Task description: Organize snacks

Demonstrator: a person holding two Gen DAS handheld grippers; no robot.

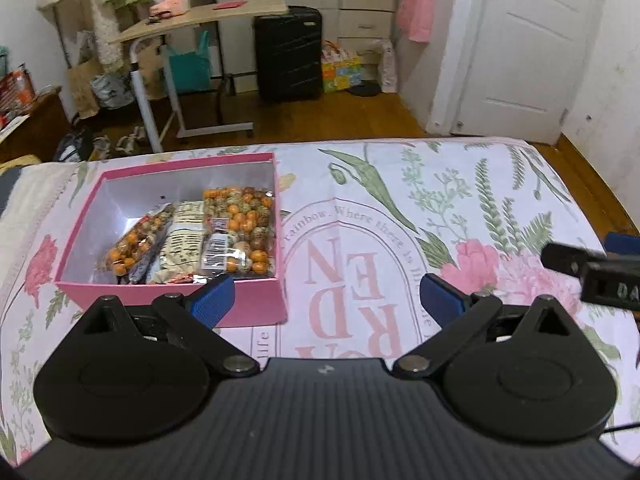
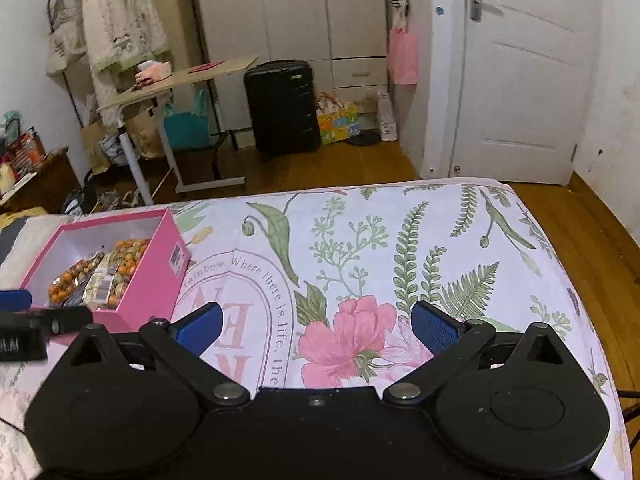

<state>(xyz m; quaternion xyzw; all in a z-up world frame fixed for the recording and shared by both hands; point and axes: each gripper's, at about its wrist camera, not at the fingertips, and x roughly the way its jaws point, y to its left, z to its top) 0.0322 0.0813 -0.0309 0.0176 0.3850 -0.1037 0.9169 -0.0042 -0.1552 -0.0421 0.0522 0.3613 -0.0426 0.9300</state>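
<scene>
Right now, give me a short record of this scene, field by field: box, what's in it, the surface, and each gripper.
box: pink box, open, no lid visible
contents: snack packets lying inside
surface: floral cloth, box on it
left gripper: open, holding nothing, near the box's front right corner
right gripper: open, holding nothing, over the cloth to the right of the box

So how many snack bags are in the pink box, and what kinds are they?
In the pink box, from the left wrist view:
Clear bags of orange and speckled balls: 2 (left one, right one)
Cream bag with dark print: 1
Total I can count: 3. A dark wrapper edge shows between them, but I can't tell if it is another bag.
</scene>
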